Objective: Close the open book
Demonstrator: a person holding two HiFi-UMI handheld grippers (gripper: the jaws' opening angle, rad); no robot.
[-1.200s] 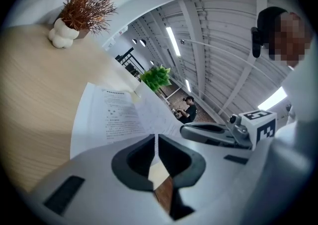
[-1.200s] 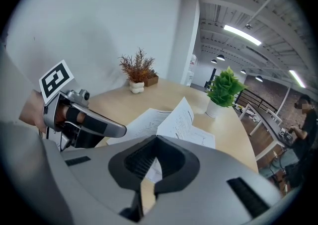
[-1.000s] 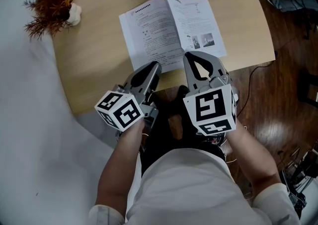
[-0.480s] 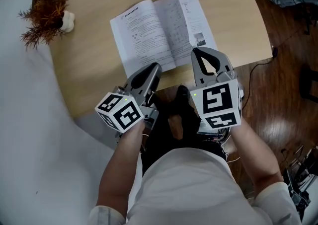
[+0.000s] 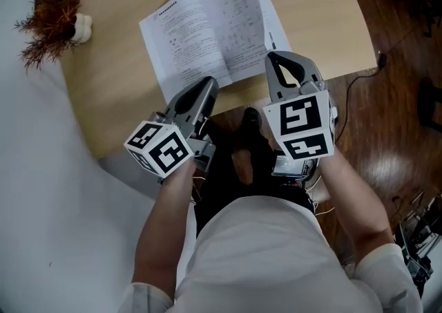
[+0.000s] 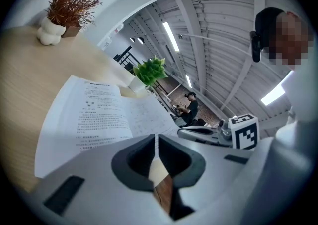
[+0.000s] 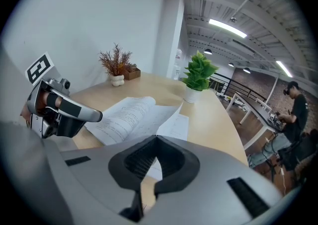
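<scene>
My right gripper (image 5: 278, 56) has pushed on toward 12 o'clock and dipped, so its tip now overlaps the near right corner of the book (image 5: 190, 32) rather than sitting short of that edge. In the head view the book and the dried plant (image 5: 47, 18) have both slid toward 9 o'clock, and my left gripper (image 5: 205, 83) has drifted slightly the same way. The raised leaf (image 5: 238, 21) by the spine, edge-on before, now shows more of its face and hides most of the right-hand page.
</scene>
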